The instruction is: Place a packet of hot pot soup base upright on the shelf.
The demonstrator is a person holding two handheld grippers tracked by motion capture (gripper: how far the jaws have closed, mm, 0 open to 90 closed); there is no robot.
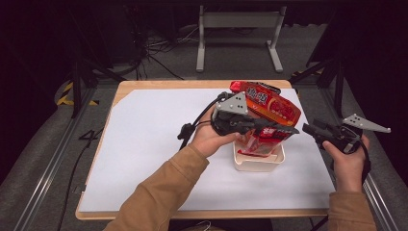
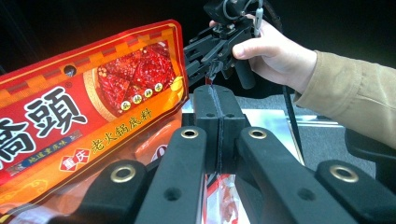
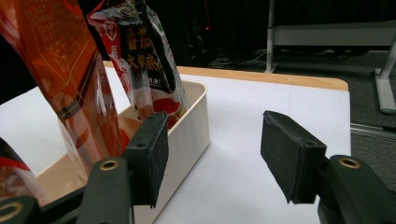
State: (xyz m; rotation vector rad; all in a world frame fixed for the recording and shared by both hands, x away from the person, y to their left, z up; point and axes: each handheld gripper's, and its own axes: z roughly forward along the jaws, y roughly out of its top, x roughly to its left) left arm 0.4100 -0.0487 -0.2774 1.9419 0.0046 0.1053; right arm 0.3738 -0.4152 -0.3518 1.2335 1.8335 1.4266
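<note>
A cream box [image 1: 260, 163] stands on the white sheet at centre right, with red sauce packets upright in it. The big red packet [image 1: 272, 103] with printed chillies leans at the back and appears at the left of the left gripper view [image 2: 70, 116]. My left gripper [image 1: 288, 130] reaches over the box from the left, its pads [image 2: 208, 112] pressed together on the thin top edge of a smaller red packet [image 1: 267, 139]. My right gripper [image 1: 308, 128] hovers just right of the box, open and holding nothing [image 3: 212, 140]. The box wall [image 3: 191, 126] lies beside its left jaw.
The white sheet [image 1: 154, 144] covers a wooden table with bare room at left and front. A grey metal frame [image 1: 238, 21] and cables lie on the floor behind. The table's right edge runs close under the right hand [image 1: 349, 161].
</note>
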